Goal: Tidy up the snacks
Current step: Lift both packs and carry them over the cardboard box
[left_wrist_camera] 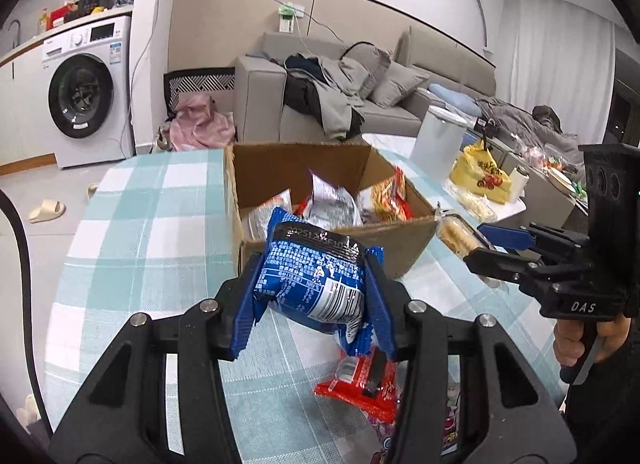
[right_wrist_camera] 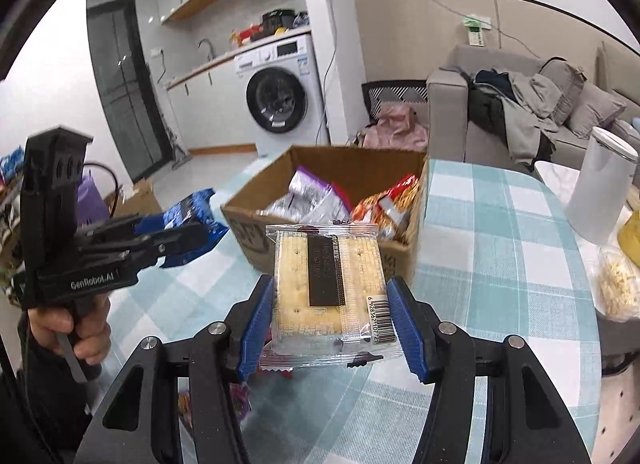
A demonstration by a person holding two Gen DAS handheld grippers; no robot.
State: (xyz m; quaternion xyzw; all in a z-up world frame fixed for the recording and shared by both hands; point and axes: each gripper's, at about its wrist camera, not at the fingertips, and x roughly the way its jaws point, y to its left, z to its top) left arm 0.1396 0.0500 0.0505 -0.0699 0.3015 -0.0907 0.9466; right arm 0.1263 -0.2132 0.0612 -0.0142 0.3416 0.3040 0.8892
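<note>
Both tongs are loaded and held off the surface (left_wrist_camera: 132,216), which is covered by a blue-and-white checked cloth. Left tongs (left_wrist_camera: 316,292) are clenched on a blue snack packet (left_wrist_camera: 314,280), their blue pads pressing its two sides. Right tongs (right_wrist_camera: 330,324) are clamped on a clear cracker packet (right_wrist_camera: 328,276), gripped by its long edges so that its long axis runs straight ahead, away from the hand.

What the coming move turns on is the open cardboard box (left_wrist_camera: 336,242), already partly filled with silver, purple and red-orange packets. It lies directly beyond both tongs on the far side, its near wall facing them. In the left wrist view the box sits just past and slightly right of the blue packet; in the right wrist view it sits straight ahead, with the cracker packet's far end overlapping the near rim in the picture. By that view the right tongs seem a little nearer the opening, though the margin is small.

Each load would probably need to clear the near wall before release. A red packet (left_wrist_camera: 356,388) lies on the surface below the left tongs, unsorted.
</note>
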